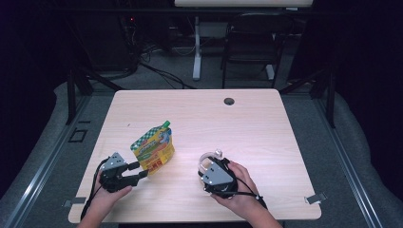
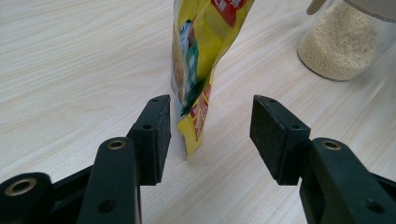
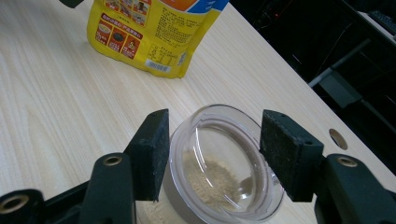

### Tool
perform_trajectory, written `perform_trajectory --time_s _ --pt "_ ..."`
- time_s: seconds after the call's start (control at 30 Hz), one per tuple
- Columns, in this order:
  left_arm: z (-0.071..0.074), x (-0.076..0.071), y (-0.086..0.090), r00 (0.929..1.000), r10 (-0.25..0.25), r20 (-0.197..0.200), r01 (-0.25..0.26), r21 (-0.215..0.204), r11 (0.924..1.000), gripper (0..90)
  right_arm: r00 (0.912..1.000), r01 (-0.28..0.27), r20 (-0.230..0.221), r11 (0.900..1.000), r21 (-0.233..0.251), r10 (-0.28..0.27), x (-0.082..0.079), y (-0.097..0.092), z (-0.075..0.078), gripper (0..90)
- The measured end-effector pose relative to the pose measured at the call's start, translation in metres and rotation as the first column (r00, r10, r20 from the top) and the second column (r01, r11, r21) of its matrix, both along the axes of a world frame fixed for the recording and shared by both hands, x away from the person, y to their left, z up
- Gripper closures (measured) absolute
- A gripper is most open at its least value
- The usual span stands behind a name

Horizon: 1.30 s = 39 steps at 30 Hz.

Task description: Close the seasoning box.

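The left gripper lies low over the table with its jaws spread, and the lower edge of the yellow spouted pouch stands between them. In the left gripper view the pouch rises just ahead of the pads, its bottom seam closer to the left pad than to the other, and neither pad seems to press it yet. The jaws are probably set wide so that they can straddle the thin edge and close on it without tipping the pouch, which stands upright on its base and leans slightly.

The right gripper is also open, its jaws straddling a clear glass jar from above. In the right gripper view the jar sits directly between the pads, its clear glass lid on; whether the left pad already touches its wall cannot be told. Such a hold would steady the jar, perhaps ahead of opening or filling it.

As for contents, the jar holds pale, sandy granules: the left gripper view shows it beyond and to the right of those jaws, filled for most of the height that shows. What the pouch holds is hidden, and its green cap is on, at the end farthest from the left gripper.
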<state>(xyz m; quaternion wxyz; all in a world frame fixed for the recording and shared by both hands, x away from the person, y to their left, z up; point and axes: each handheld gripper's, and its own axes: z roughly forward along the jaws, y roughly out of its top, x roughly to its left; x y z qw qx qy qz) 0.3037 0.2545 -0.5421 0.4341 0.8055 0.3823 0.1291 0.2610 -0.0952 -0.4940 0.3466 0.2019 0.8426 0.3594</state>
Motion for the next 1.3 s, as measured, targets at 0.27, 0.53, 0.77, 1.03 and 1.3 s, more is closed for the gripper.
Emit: perform_trajectory --time_s 0.27,0.53,0.77,1.03,1.3 --pt "0.001 0.000 0.001 1.0000 0.005 0.001 -0.005 -0.003 1.0000 48.8 0.9999 0.008 0.007 0.9998 0.020 -0.008 0.000 -0.003 0.005 42.9" --pt "0.001 0.000 0.002 1.0000 0.003 0.003 -0.003 -0.001 1.0000 48.8 0.9994 0.032 0.015 0.9988 0.037 -0.033 0.000 -0.009 0.011 42.6" --pt "0.002 0.000 0.003 0.9999 0.011 0.004 -0.011 -0.008 0.9999 48.8 0.9981 0.061 0.010 0.9968 0.051 -0.061 0.002 -0.016 0.015 42.1" --pt "0.003 0.000 0.005 0.9999 0.011 0.002 -0.011 -0.004 0.9999 48.8 0.9935 0.113 0.005 0.9895 0.090 -0.114 0.004 -0.032 0.017 41.3" --pt "0.002 0.000 0.006 0.9998 0.022 0.004 -0.022 -0.016 0.9996 48.8 0.9847 0.174 -0.012 0.9771 0.122 -0.174 0.005 -0.051 0.015 41.4"
